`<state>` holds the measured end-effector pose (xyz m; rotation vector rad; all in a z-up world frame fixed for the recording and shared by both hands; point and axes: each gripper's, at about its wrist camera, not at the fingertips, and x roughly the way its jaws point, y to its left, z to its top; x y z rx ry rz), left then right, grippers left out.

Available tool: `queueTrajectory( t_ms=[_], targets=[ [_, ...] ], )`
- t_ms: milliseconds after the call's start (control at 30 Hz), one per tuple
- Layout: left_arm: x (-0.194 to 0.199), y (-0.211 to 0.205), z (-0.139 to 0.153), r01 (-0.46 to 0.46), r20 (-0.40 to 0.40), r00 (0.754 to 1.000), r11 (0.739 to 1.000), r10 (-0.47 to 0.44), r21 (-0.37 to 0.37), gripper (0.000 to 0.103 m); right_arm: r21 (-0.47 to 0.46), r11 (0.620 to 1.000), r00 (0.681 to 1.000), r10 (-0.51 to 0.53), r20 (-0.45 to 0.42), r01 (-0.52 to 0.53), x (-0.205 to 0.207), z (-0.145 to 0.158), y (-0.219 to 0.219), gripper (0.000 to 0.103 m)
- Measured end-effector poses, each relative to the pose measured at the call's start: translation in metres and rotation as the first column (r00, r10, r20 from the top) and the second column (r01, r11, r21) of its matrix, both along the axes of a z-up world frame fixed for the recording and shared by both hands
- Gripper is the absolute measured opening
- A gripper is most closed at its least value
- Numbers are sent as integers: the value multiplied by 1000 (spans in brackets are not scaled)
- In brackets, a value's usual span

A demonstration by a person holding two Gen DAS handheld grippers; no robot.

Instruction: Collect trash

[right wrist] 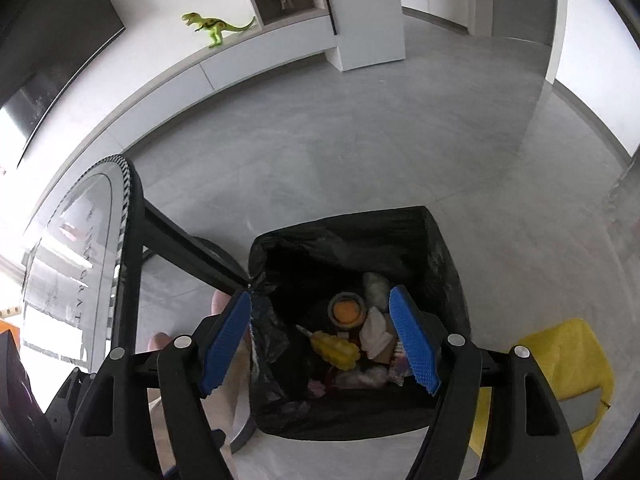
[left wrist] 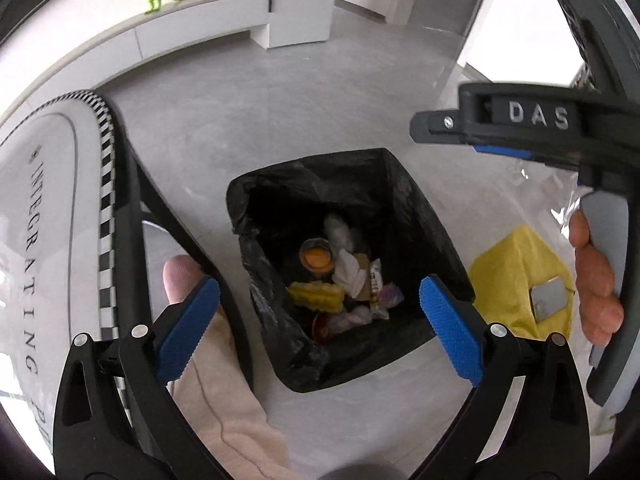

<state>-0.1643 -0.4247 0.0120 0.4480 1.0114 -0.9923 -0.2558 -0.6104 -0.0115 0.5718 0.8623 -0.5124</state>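
Note:
A bin lined with a black bag [left wrist: 256, 184] stands on the grey floor right below both grippers. Inside lie an orange-lidded cup [left wrist: 317, 257], a yellow piece [left wrist: 316, 294], white crumpled tissue [left wrist: 350, 274] and several wrappers. My left gripper [left wrist: 319, 294] hangs over the bin's mouth, open wide, nothing between its blue pads. My right gripper [right wrist: 318, 303] is also open over the bin [right wrist: 436, 236], its pads bare, the cup [right wrist: 347, 312] and yellow piece [right wrist: 334, 350] showing between them. In the left wrist view the right gripper's housing marked DAS [left wrist: 538, 116] is at the upper right, held by a hand [left wrist: 596, 280].
A white oval table [left wrist: 44, 216] with a checkered edge and black legs stands left of the bin. A beige trouser leg [left wrist: 224, 384] is beside it. A yellow cloth [left wrist: 516, 264] with a grey card and crinkled clear plastic [left wrist: 560, 188] lie to the right. A toy dinosaur [right wrist: 212, 26] stands on the far ledge.

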Motion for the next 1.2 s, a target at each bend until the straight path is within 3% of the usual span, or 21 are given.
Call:
queueTrajectory(
  t_ms=[300,600,900,1200],
  targets=[
    [11,34,20,-56,6,998,997,56,-46,97,-31,997,997,67,39,-66,14,24,33,80],
    [36,106,40,-173,53,982,980,179,-95,97,-41,976,973,217,75,-214,55,44,100,86],
    [76,199,51,-379,70,918,916,391,-133,97,-46,922,919,387,76,-384,108,45,187,91],
    [111,291,53,-569,61,812,810,581,-142,97,-60,862,861,506,49,-503,152,36,260,100]
  ],
)
